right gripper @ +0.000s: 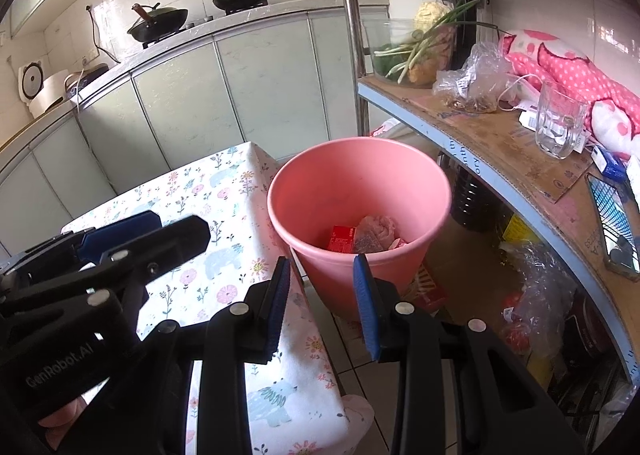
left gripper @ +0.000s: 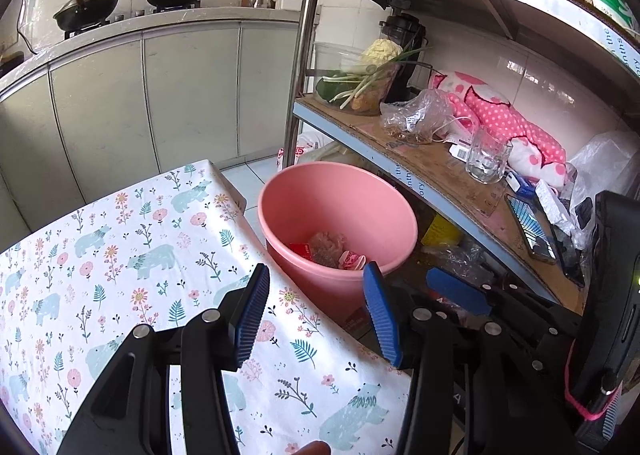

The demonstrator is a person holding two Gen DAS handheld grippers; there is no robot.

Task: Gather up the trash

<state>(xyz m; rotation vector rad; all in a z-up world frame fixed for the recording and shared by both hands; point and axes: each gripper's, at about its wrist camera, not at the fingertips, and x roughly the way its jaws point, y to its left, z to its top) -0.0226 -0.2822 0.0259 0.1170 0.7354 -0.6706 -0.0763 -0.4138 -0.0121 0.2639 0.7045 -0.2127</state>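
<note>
A pink bucket (left gripper: 340, 191) (right gripper: 360, 175) stands on the floor beside the table. Inside it lie a red packet (right gripper: 342, 238), a crumpled pinkish wad (right gripper: 378, 229) and a small pink wrapper (left gripper: 352, 259). My left gripper (left gripper: 318, 275) hovers over the table's corner, just short of the bucket, jaws wide apart with nothing between its blue pads. My right gripper (right gripper: 322, 265) hangs in front of the bucket over the table edge, jaws parted and empty. The left gripper (right gripper: 120, 239) also shows at the left of the right wrist view.
A table with a floral bear-print cloth (left gripper: 120, 275) lies at the left. A metal shelf rack (left gripper: 440, 159) on the right carries a glass mug (left gripper: 486, 157), a plastic bag, a pink dotted cloth and a phone. Cabinets and woks stand behind.
</note>
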